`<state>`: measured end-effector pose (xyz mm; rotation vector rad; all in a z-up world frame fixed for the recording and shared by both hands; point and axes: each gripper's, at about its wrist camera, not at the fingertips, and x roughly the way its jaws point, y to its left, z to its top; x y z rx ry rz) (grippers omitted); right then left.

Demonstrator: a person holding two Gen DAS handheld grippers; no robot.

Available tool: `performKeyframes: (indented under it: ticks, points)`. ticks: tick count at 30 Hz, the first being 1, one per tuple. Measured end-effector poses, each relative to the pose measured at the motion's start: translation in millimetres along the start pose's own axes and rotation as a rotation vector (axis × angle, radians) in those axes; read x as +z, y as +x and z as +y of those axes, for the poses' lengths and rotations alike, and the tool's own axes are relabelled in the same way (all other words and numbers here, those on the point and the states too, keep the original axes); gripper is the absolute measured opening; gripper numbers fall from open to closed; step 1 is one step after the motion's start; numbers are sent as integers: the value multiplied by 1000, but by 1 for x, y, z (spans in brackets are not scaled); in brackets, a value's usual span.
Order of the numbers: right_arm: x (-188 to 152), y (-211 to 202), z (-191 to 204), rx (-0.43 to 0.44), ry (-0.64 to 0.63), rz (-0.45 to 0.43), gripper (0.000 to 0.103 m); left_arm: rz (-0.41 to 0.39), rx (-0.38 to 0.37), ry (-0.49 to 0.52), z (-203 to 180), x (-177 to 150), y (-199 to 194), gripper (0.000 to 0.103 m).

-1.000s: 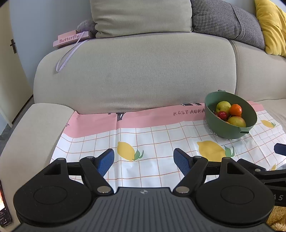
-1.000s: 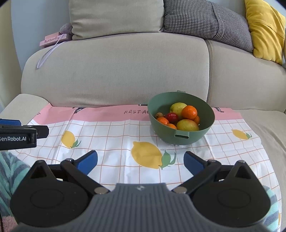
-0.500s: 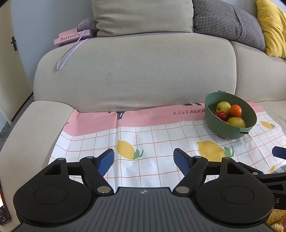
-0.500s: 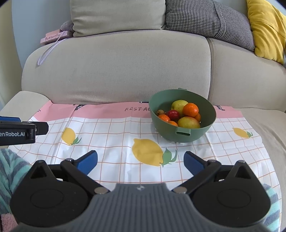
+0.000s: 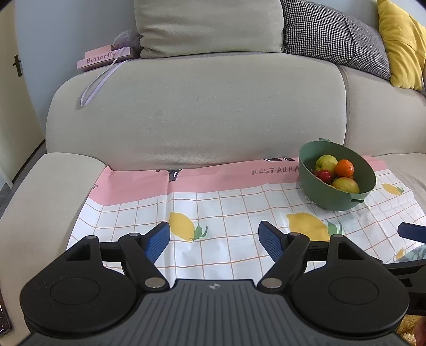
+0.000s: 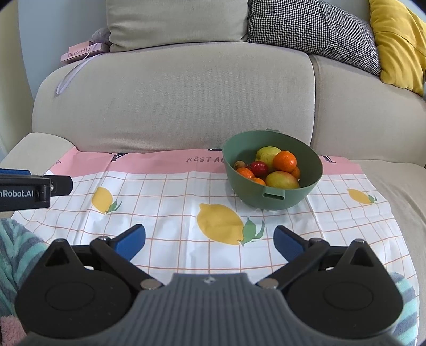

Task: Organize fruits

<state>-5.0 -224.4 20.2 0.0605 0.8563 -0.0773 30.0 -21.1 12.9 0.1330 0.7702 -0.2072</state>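
Ahead of our right tool [image 6: 209,239], the green bowl [image 6: 271,197] has drawn slightly nearer, all fruits [image 6: 269,167] inside; both it and our left tool [image 5: 214,241] gape empty, so sorting looks finished or unstarted.

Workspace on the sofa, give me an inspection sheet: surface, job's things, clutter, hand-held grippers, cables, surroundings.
Surface: lemon-print cloth spread flat on the sofa seat, lightly creased.
Job's things: green bowl upright on the cloth near its far edge, holding the fruits: oranges, a red one, yellow-green ones. No loose fruit seen on the cloth.
Clutter: pink "Butterfly" box with a trailing ribbon on the sofa back.
Grippers: left hand-held gripper open and empty, over the cloth; right hand-held gripper open and empty, short of the bowl.
Cables: nothing seen.
Surroundings: beige cushion, houndstooth cushion, yellow cushion; striped fabric at the near edge.
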Motion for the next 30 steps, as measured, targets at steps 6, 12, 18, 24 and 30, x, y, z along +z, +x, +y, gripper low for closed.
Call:
performKeyframes:
  ticks: [6, 12, 18, 24, 30]
  points:
    - [-1, 1, -1, 0, 1, 5, 99, -1, -1, 2, -1, 0, 0, 89]
    - [-3, 3, 0, 2, 1, 17, 99, 5, -2, 7, -3, -1, 1, 88]
    - [-3, 4, 0, 3, 2, 25, 99, 8, -12, -1, -2, -1, 1, 88]
    - [-3, 4, 0, 3, 2, 26, 99, 7, -14, 3, -1, 0, 0, 88]
    - [-4, 5, 1, 2, 5, 29, 99, 12, -8, -3, -1, -1, 0, 88]
